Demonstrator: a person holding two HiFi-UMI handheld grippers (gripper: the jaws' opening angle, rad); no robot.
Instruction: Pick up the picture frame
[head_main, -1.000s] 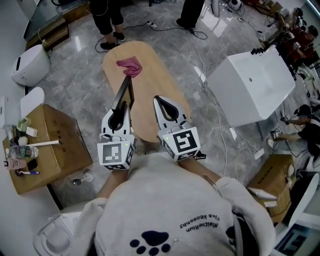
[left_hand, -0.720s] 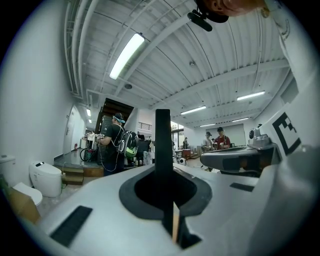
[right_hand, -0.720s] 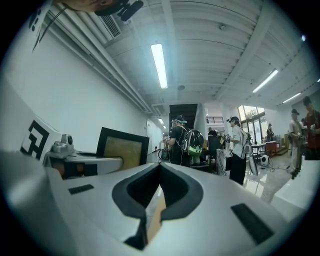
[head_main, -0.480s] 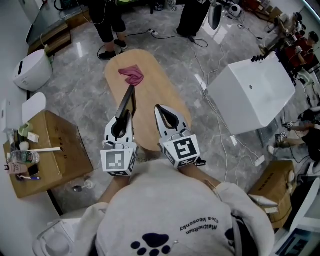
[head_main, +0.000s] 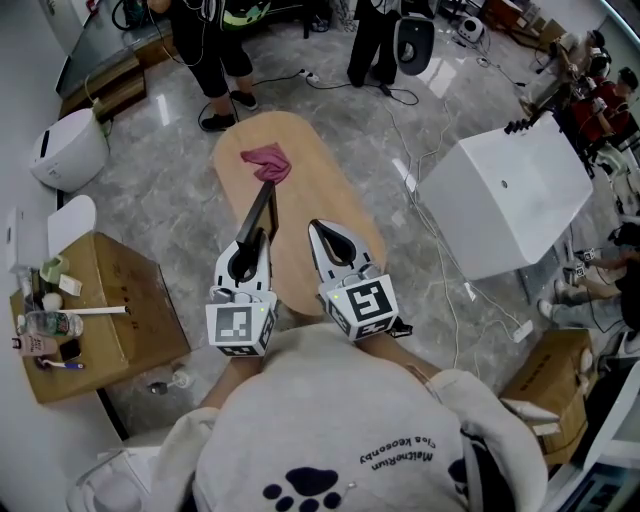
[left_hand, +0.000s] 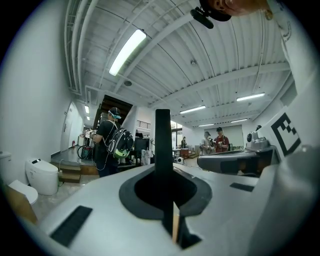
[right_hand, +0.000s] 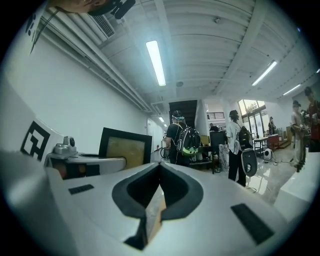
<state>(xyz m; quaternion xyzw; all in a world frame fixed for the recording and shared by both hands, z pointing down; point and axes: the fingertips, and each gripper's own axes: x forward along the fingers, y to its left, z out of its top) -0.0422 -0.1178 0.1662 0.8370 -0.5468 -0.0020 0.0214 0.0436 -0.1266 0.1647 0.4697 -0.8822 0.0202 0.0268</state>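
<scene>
A grey marble floor is being looked down on, with an oval wooden table (head_main: 310, 170) standing in the middle of it and a pink cloth (head_main: 265, 163) lying at its far end. The picture frame (head_main: 262, 210) is being gripped by the left gripper (head_main: 252, 240), whose jaws are being pressed onto the frame's near edge from both sides. It appears to be held clear of the tabletop. The frame is being carried on edge, its length running straight out ahead of the fingertips toward the cloth. In the left gripper view it is being seen as a thin dark bar rising between the jaws.

The right gripper (head_main: 316, 226) is being held just beside it, jaws pressed together with nothing between them. From its own view the frame's face, a black border round a tan panel, is being seen off to the left. So the frame is being borne wholly by the left hand, and the pick-up is judged as good as done. The next move is being governed by that one-edge hold. With the whole length sticking out past the fingers, the frame is likely to be levered downward. The right gripper, being close by, is well placed to be brought in as support.
</scene>
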